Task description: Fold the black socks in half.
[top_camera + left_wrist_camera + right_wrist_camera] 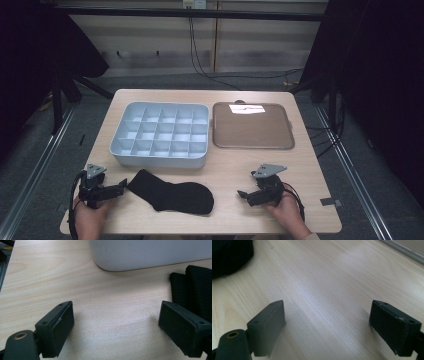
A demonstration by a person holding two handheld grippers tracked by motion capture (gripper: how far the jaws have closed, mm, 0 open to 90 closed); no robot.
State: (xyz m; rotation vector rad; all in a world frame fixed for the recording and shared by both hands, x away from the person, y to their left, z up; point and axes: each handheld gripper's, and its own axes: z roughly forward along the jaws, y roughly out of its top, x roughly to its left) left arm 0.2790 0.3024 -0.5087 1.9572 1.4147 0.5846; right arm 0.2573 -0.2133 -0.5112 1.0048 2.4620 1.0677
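Left gripper [121, 187]: jaws spread wide, nothing between them, just bare light wood-grain bench [107, 315]. In the left gripper view the right-hand jaw sits just beside the ribbed cuff end of the black knitted sock [193, 287]; can't tell if it touches. From the high view the jaws are level, aimed toward the sock's cuff.

Right gripper [242, 194]: jaws also spread wide, empty, bench surface between them. Jaws point left toward the sock's toe, a clear gap of bench between. In the right gripper view the sock shows as a dark mass at top left [229, 255], well ahead of the jaws.

Sock [172, 192] lies flat on the near part of the bench, between the two grippers, cuff at left, toe at right, closer to the left gripper.

Each gripper is held in one hand at the near bench edge: left hand [90, 219], right hand [289, 210].

Behind the sock: pale grey plastic organiser tray with a grid of compartments [160, 159], near wall just beyond the cuff. Right of it, apart, a flat brown square tray with rounded corners [252, 127].
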